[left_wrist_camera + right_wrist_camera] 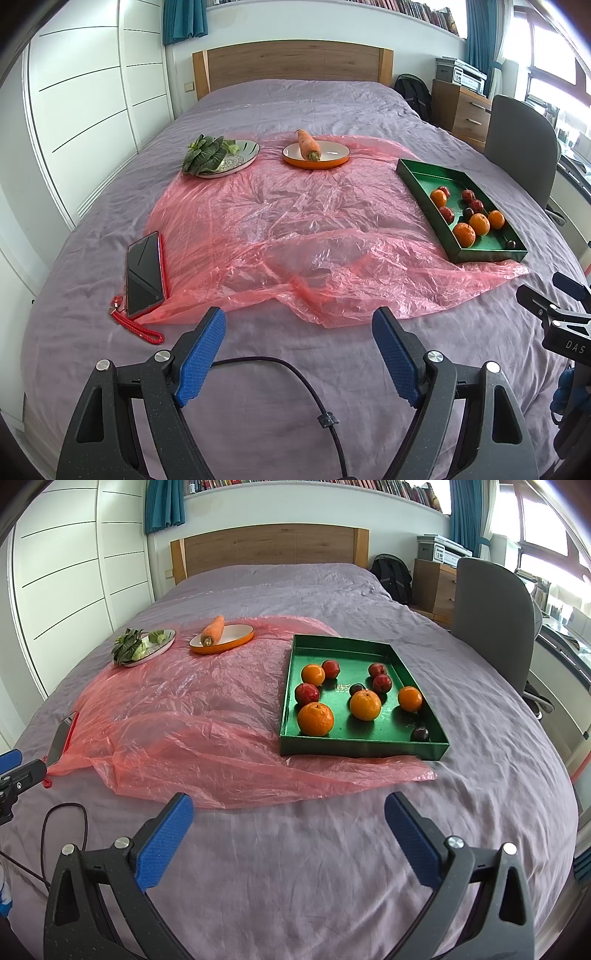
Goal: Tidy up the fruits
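Observation:
A green tray sits on a pink plastic sheet on the bed. It holds several oranges and several red and dark plums. An orange plate carries a carrot. A patterned plate carries leafy greens. My left gripper is open and empty above the bed's near edge. My right gripper is open and empty in front of the tray.
A phone with a red strap lies at the sheet's left edge. A black cable lies on the purple bedcover. A grey chair and a wooden dresser stand to the right; white wardrobes are on the left.

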`<action>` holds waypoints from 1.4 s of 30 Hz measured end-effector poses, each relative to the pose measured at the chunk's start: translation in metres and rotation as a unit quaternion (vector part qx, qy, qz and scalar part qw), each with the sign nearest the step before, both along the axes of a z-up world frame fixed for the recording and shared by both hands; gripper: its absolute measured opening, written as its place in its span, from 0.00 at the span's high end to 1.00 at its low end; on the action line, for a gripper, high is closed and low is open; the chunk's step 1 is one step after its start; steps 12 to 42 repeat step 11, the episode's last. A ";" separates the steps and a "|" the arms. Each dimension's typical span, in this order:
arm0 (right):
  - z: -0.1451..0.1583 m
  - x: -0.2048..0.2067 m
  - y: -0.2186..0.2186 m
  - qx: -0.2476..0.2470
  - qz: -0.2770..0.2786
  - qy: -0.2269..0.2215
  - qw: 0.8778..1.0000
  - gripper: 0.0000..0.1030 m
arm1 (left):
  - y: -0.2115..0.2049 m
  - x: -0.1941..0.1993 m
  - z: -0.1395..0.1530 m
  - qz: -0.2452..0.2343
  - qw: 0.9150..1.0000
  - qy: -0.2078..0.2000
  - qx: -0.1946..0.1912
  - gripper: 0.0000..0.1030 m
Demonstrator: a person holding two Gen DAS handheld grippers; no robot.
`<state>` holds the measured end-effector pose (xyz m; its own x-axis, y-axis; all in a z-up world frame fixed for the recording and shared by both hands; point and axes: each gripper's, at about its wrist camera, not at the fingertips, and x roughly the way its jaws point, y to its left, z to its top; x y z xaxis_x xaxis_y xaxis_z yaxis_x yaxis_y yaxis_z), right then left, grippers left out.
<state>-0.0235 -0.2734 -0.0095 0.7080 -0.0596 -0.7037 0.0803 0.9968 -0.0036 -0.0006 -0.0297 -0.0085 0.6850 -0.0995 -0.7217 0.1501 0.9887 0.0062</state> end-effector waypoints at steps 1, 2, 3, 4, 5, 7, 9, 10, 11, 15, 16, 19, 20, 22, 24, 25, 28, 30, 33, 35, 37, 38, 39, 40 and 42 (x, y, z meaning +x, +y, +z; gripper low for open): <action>0.000 0.000 0.000 0.000 0.000 0.000 1.000 0.00 | 0.000 0.000 0.000 0.000 1.000 0.000 0.000 0.25; -0.001 0.000 0.000 0.000 0.000 0.000 1.000 0.00 | 0.000 0.000 0.000 -0.001 1.000 0.000 0.000 0.25; -0.001 -0.001 -0.001 0.001 0.000 0.000 1.000 0.00 | 0.000 0.000 0.000 -0.001 1.000 0.000 0.000 0.25; -0.001 -0.001 -0.001 0.001 0.000 0.000 1.000 0.00 | 0.000 0.000 0.000 0.000 1.000 0.001 0.000 0.25; -0.001 0.000 0.000 0.000 0.000 0.000 1.000 0.00 | 0.000 0.000 0.000 0.001 1.000 0.001 -0.001 0.25; -0.001 -0.001 0.000 0.000 0.000 0.001 1.000 0.00 | 0.002 0.000 0.000 0.002 1.000 0.001 -0.004 0.25; -0.001 0.000 0.000 0.000 0.000 0.000 1.000 0.00 | 0.003 0.000 0.000 0.003 1.000 0.001 -0.005 0.25; -0.001 0.000 0.000 0.000 0.000 0.000 1.000 0.00 | 0.003 0.000 -0.001 0.003 1.000 0.001 -0.004 0.25; 0.000 0.000 -0.001 0.001 0.000 0.000 1.000 0.00 | 0.003 0.000 -0.001 0.004 1.000 0.002 -0.005 0.25; 0.000 0.000 -0.001 0.001 0.000 0.000 1.000 0.00 | 0.003 0.000 -0.001 0.004 1.000 0.002 -0.005 0.25; 0.000 0.000 -0.001 0.001 0.000 0.000 1.000 0.00 | 0.003 0.000 -0.001 0.004 1.000 0.002 -0.005 0.25; 0.000 0.000 -0.001 0.001 0.000 0.000 1.000 0.00 | 0.003 0.000 -0.001 0.004 1.000 0.002 -0.005 0.25; 0.000 0.000 -0.001 0.001 0.000 0.000 1.000 0.00 | 0.003 0.000 -0.001 0.004 1.000 0.002 -0.005 0.25; 0.000 0.000 -0.001 0.001 0.000 0.000 1.000 0.00 | 0.003 0.000 -0.001 0.004 1.000 0.002 -0.005 0.25; 0.000 0.000 -0.001 0.001 0.000 0.000 1.000 0.00 | 0.003 0.000 -0.001 0.004 1.000 0.002 -0.005 0.25; 0.000 0.000 -0.001 0.001 0.000 0.000 1.000 0.00 | 0.003 0.000 -0.001 0.004 1.000 0.002 -0.005 0.25; 0.000 0.000 -0.001 0.001 0.000 0.000 1.000 0.00 | 0.003 0.000 -0.001 0.004 1.000 0.002 -0.005 0.25; 0.000 0.000 -0.001 0.001 0.000 0.000 1.000 0.00 | 0.003 0.000 -0.001 0.004 1.000 0.002 -0.005 0.25; 0.000 0.000 -0.001 0.001 0.000 0.000 1.000 0.00 | 0.003 0.000 -0.001 0.004 1.000 0.002 -0.005 0.25; 0.000 0.000 -0.001 0.001 0.000 0.000 1.000 0.00 | 0.003 0.000 -0.001 0.004 1.000 0.002 -0.005 0.25; 0.000 0.000 -0.001 0.001 0.000 0.000 1.000 0.00 | 0.003 0.000 -0.001 0.004 1.000 0.002 -0.005 0.25; 0.000 0.000 -0.001 0.001 0.000 0.000 1.000 0.00 | 0.003 0.000 -0.001 0.004 1.000 0.002 -0.005 0.25; 0.000 0.000 -0.001 0.001 0.000 0.000 1.000 0.00 | 0.003 0.000 -0.001 0.004 1.000 0.002 -0.005 0.25; 0.000 0.000 -0.001 0.001 0.000 0.000 1.000 0.00 | 0.003 0.000 -0.001 0.004 1.000 0.002 -0.005 0.25; 0.000 0.000 -0.001 0.001 0.000 0.000 1.000 0.00 | 0.003 0.000 -0.001 0.004 1.000 0.002 -0.005 0.25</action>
